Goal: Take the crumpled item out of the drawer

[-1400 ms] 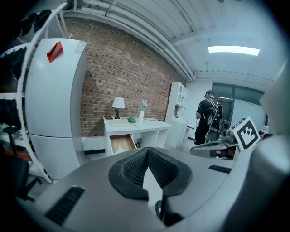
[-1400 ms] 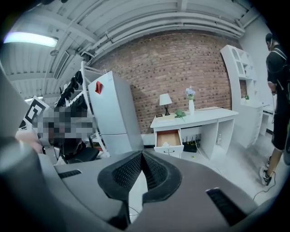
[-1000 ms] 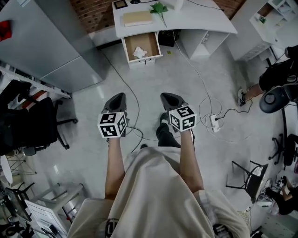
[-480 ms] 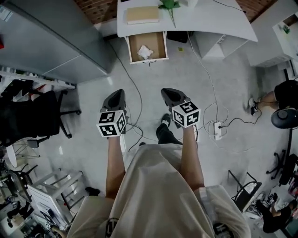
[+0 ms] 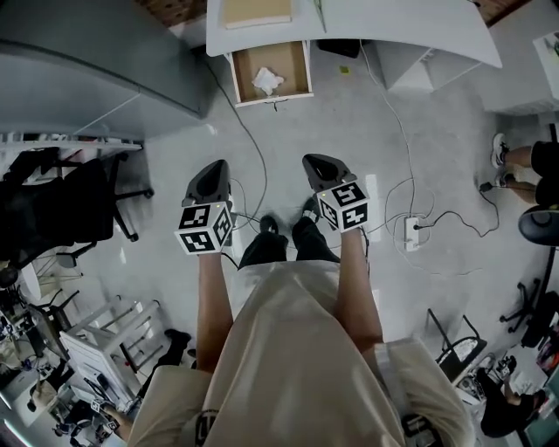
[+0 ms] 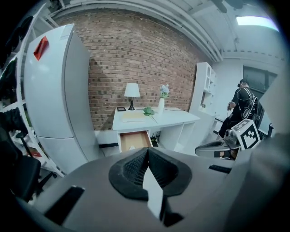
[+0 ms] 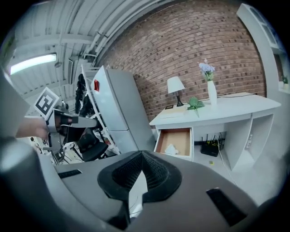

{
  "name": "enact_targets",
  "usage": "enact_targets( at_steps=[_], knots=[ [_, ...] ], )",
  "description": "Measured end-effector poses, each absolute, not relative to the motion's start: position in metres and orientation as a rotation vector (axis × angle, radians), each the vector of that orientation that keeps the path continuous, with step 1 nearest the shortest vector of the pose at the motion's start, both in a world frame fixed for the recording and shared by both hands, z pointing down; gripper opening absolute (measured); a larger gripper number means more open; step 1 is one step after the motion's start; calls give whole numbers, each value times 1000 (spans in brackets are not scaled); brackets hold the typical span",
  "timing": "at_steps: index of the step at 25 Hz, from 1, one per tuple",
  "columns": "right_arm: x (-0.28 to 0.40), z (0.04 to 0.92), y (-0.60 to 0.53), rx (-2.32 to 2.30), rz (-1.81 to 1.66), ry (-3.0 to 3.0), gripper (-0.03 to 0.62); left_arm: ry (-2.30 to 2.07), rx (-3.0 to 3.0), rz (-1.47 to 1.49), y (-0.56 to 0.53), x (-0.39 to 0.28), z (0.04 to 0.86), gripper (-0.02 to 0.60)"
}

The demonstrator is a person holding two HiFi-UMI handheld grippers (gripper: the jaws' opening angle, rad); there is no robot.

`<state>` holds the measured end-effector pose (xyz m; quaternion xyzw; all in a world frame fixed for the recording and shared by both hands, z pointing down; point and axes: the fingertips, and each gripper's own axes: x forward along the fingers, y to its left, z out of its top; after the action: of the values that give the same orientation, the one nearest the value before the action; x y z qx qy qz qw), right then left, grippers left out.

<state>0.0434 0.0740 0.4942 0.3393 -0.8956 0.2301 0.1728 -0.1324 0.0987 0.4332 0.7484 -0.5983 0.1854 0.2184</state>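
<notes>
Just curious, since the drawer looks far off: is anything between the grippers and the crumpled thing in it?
Nothing visible. The drawer stands open, the crumpled item lies uncovered inside; only floor with a loose cable separates it from the left gripper and right gripper.

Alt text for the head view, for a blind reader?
From above, a person stands on a grey floor holding the left gripper and right gripper, both shut and empty, short of a white desk whose open drawer holds a crumpled white item.
</notes>
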Motion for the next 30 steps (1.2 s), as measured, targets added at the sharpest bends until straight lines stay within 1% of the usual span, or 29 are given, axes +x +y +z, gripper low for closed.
enact_targets(
  at_steps=[6,15,22,30],
  knots=[
    [56,492,55,932,560,-2520,25,-1643,2082,560,69,-108,439,15],
    [71,487,9,957,484,-2455,25,-1561,2132,484,2,-72,445,15],
    [53,483,-46,982,482,-2434,25,-1490,2158,493,-68,-77,460,15],
    [26,500,-109,1015,580,-2361,25,-1317,2210,617,-148,-94,511,15]
  ],
)
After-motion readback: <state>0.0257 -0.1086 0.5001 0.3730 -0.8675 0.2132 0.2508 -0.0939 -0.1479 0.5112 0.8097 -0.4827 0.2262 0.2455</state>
